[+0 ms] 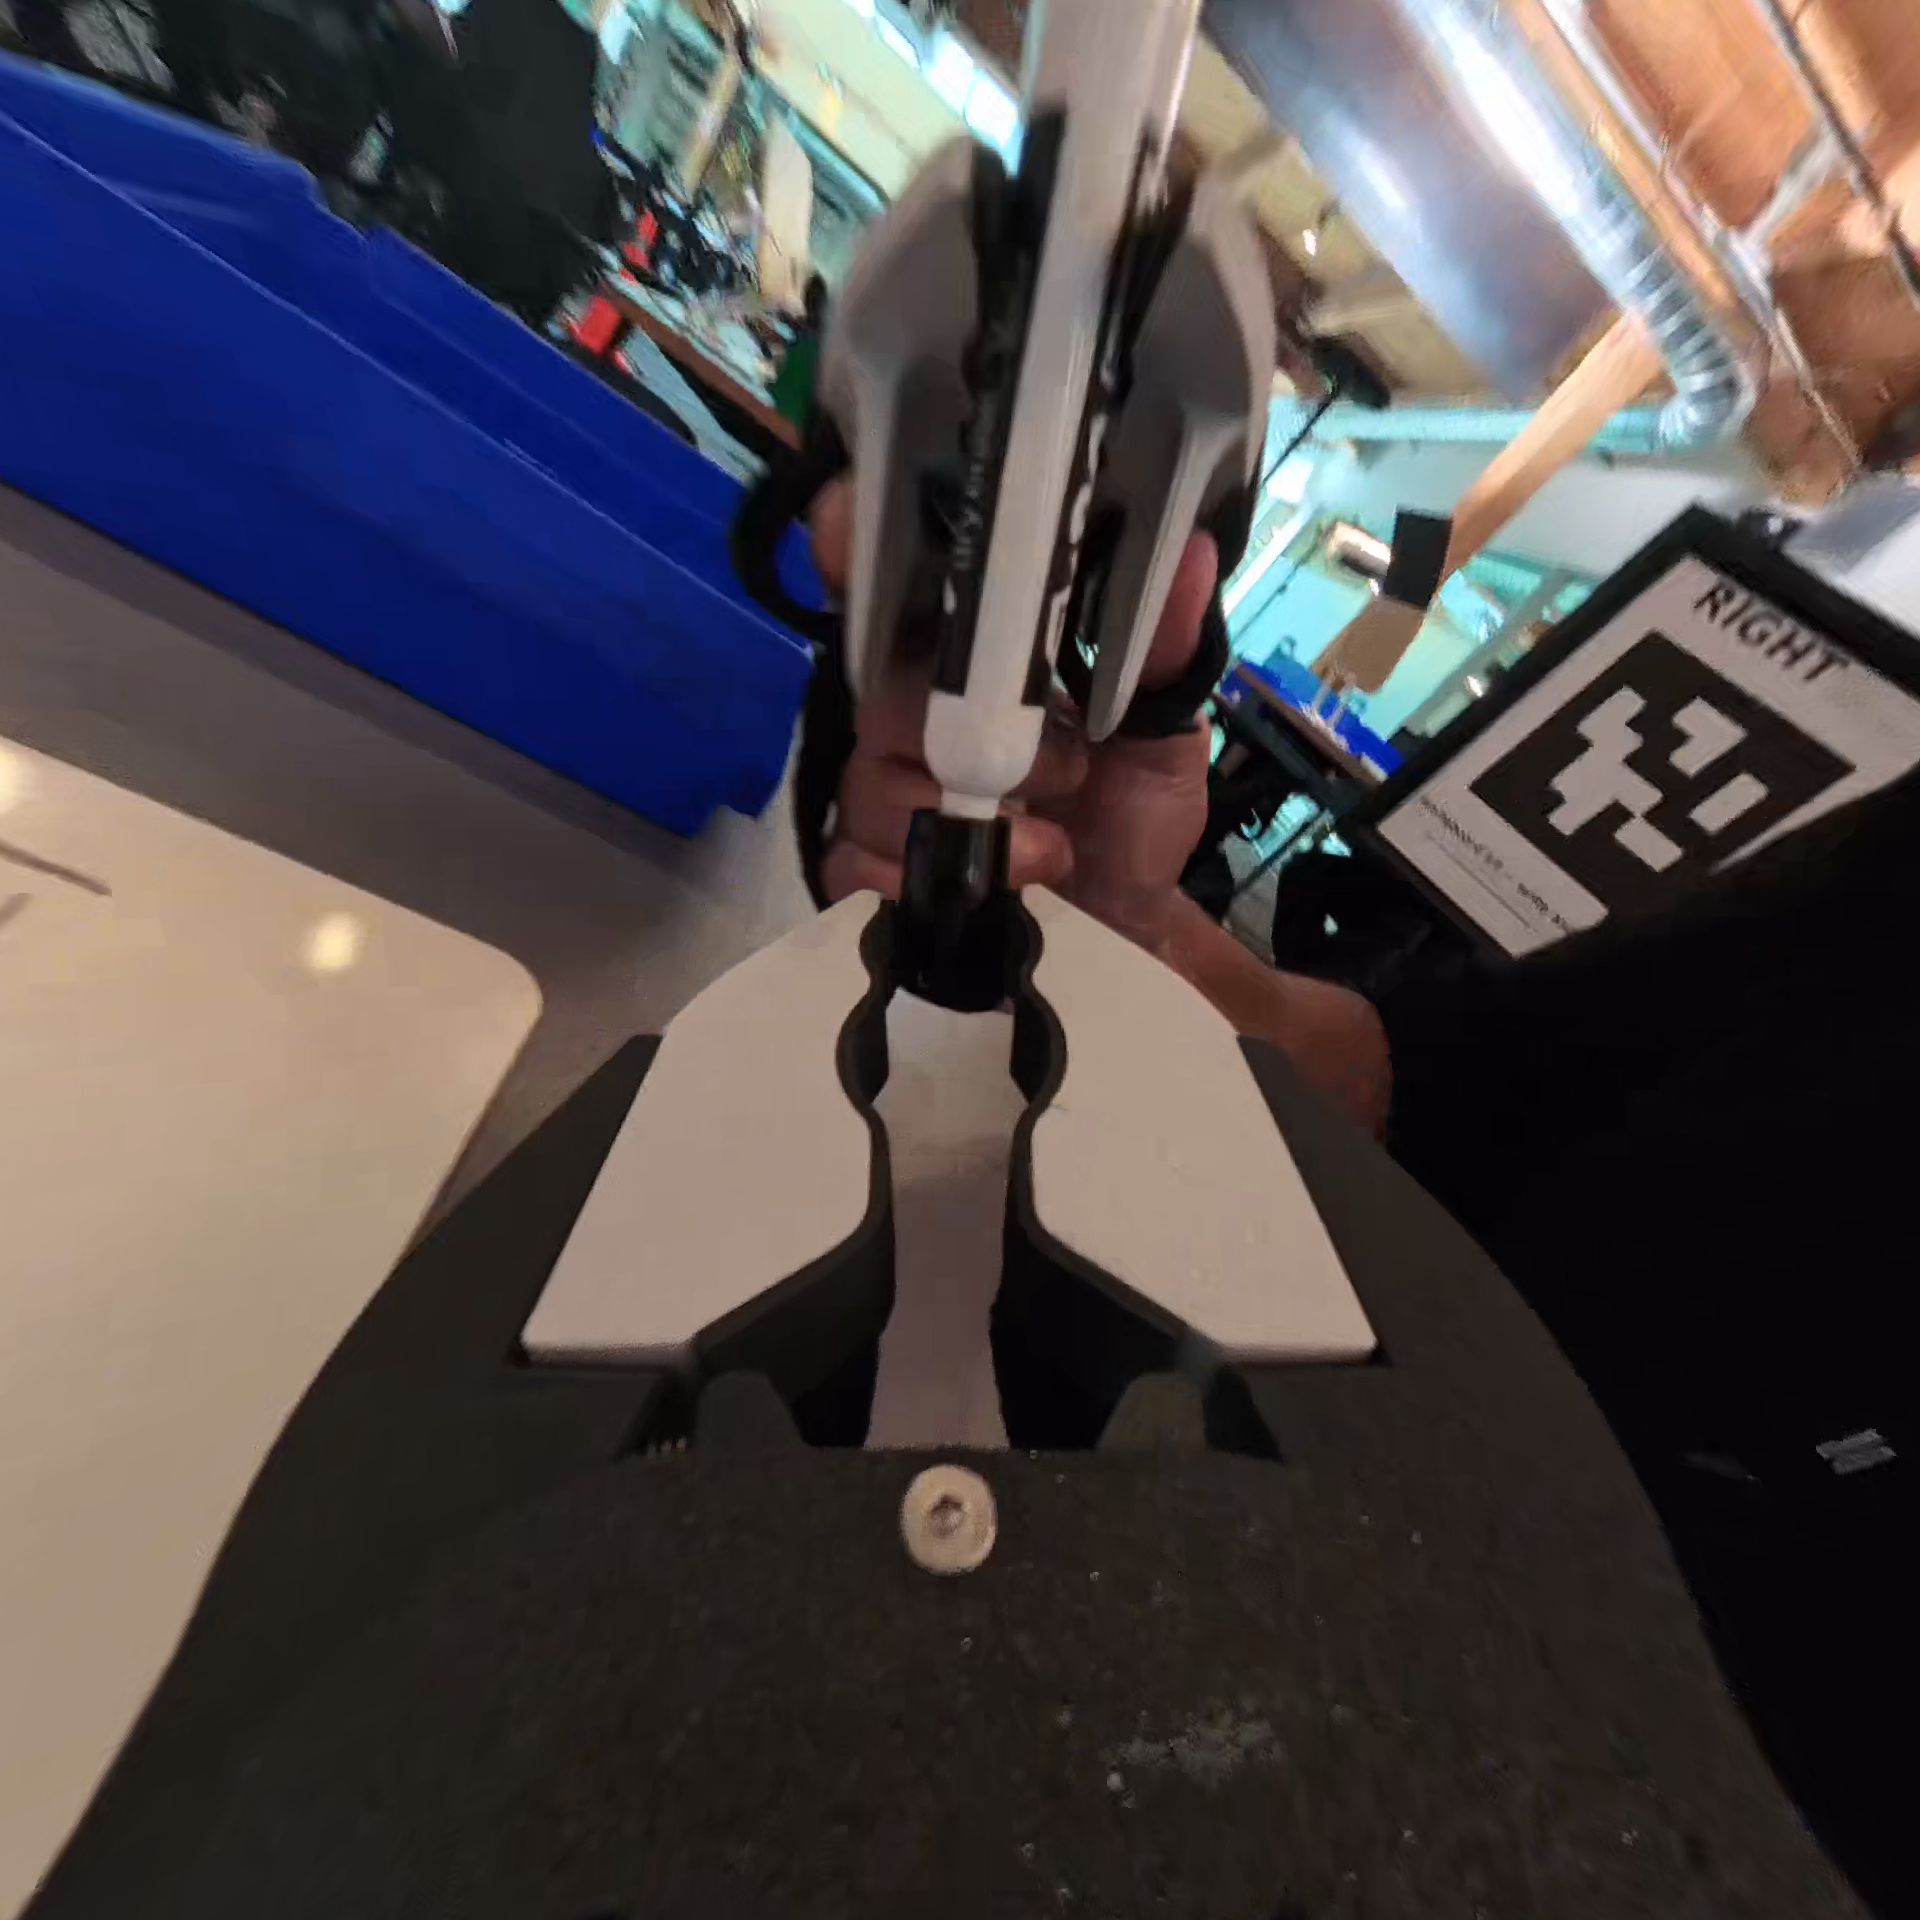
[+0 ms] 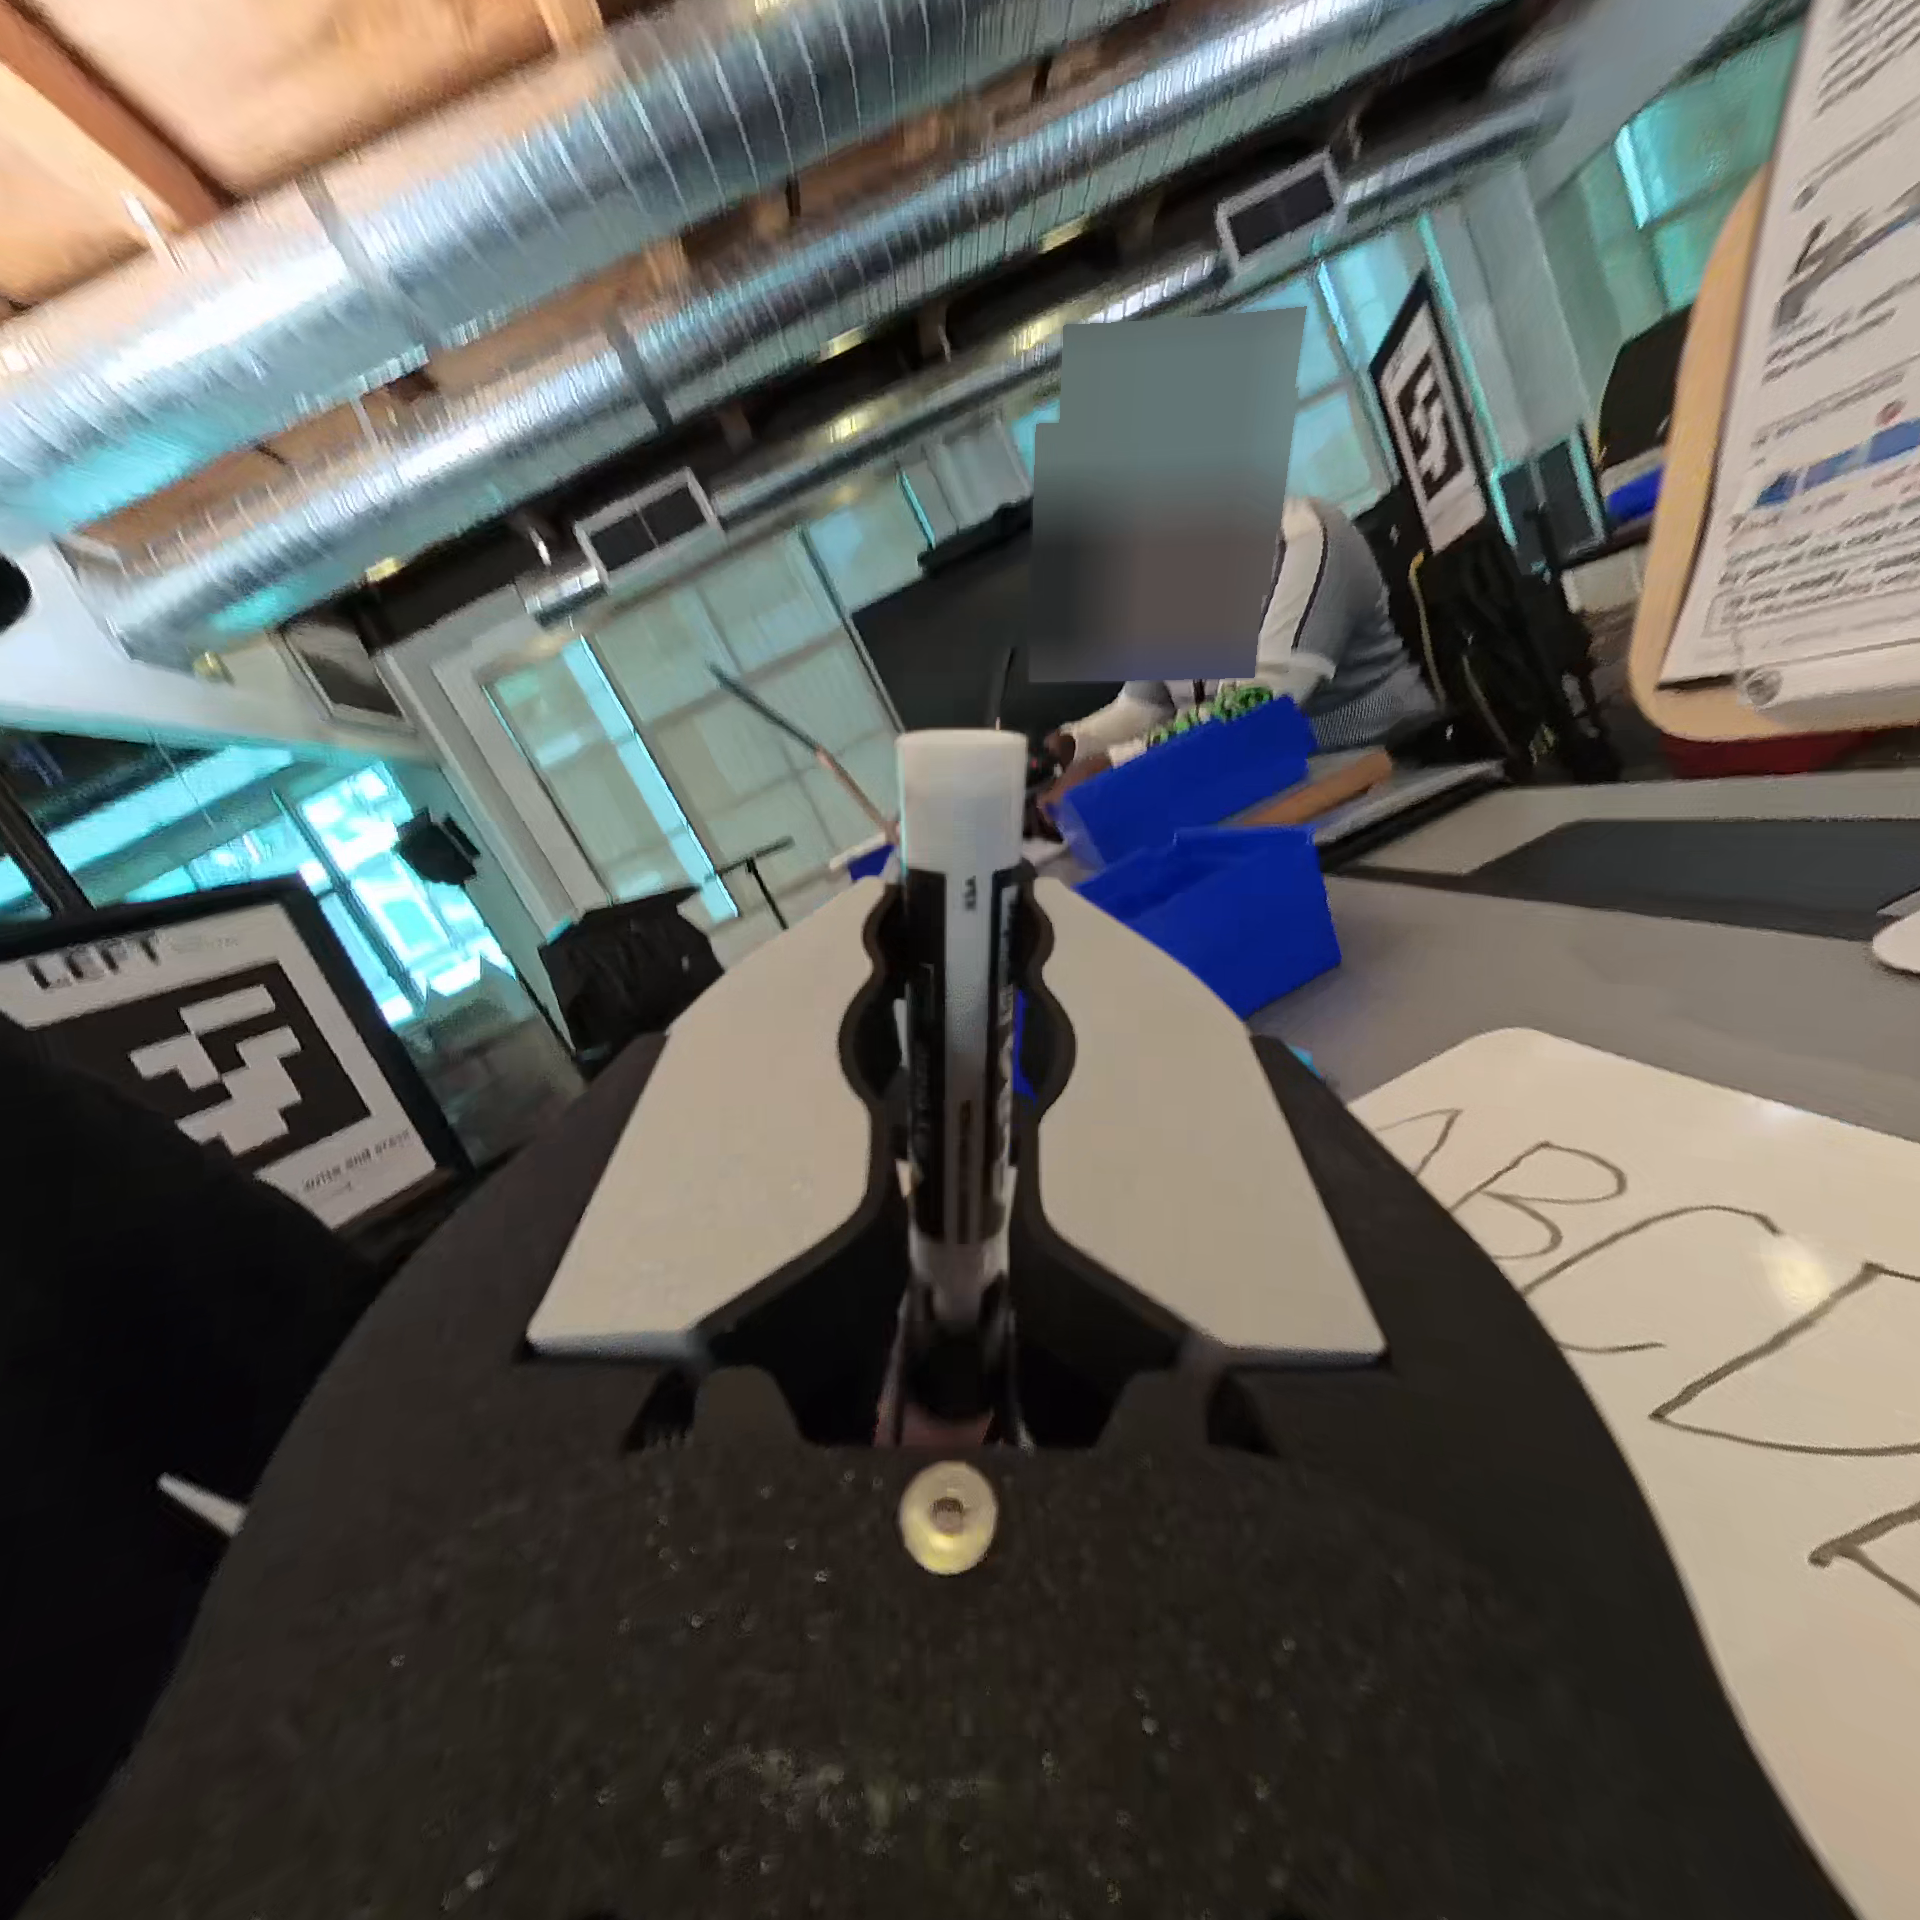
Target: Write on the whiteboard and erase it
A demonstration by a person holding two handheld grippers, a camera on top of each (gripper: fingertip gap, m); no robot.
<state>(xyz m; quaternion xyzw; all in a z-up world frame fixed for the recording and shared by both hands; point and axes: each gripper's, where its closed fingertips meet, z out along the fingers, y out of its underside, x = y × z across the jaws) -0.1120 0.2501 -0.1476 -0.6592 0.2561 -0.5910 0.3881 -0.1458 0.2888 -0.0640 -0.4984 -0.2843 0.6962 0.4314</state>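
Left wrist view: left gripper [image 1: 951, 940] nearly closed, tips pinching the black cap [image 1: 951, 914]. Opposite, the right gripper [image 1: 1049, 665] clamps the white marker [image 1: 1023, 499], its nose just short of the cap. Whiteboard [image 1: 208, 1091] low left.

Right wrist view only: marker's butt end projecting past the tips, and black writing across the whiteboard at lower right.

- The two grippers meet tip to tip, so there is no room between them: the left gripper [image 1: 951, 935] pinches the black cap [image 1: 954, 914], and the right gripper [image 2: 954, 904] pinches the marker [image 2: 956, 997].
- Blue bins [image 2: 1216, 925] block the far side.
- The whiteboard [image 2: 1662, 1351] lies flat, with open room above it.
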